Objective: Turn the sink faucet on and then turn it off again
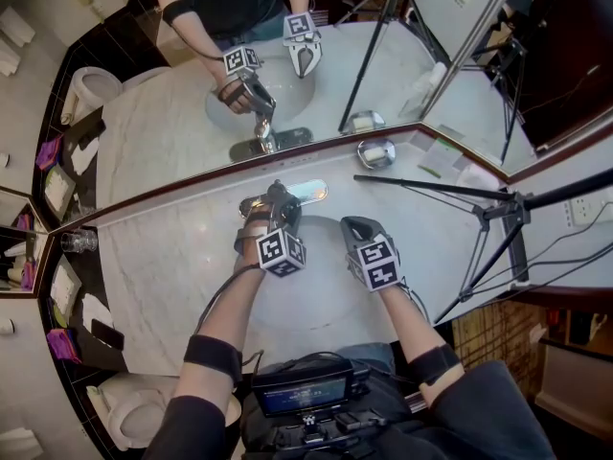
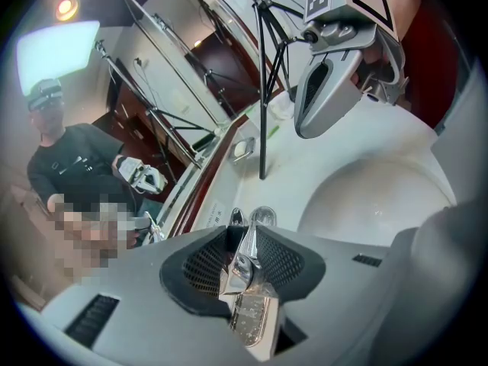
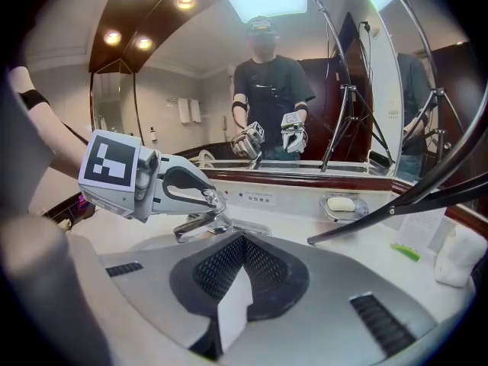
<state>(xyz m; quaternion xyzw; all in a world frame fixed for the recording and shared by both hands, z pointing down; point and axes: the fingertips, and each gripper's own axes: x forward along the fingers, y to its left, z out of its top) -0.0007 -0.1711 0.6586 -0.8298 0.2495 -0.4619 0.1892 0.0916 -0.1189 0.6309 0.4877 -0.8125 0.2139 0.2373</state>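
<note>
The chrome faucet [image 1: 283, 193] stands at the back of the white basin [image 1: 321, 290]. My left gripper [image 1: 277, 203] is shut on the faucet's lever [image 2: 247, 259], and in the left gripper view its mesh pads [image 2: 284, 259] press the lever from both sides. In the right gripper view the left gripper [image 3: 200, 195] sits on top of the faucet [image 3: 200, 228]. My right gripper [image 1: 352, 226] hovers over the basin to the right of the faucet. It is shut [image 3: 243, 241] with nothing between its pads. I see no water stream.
A soap dish [image 1: 375, 151] with a soap bar [image 3: 342, 203] sits by the mirror. A black tripod [image 1: 498, 211] straddles the counter's right side, one leg [image 3: 381, 213] reaching toward the basin. A green item [image 3: 405, 252] lies far right. A toilet [image 1: 134, 415] is at lower left.
</note>
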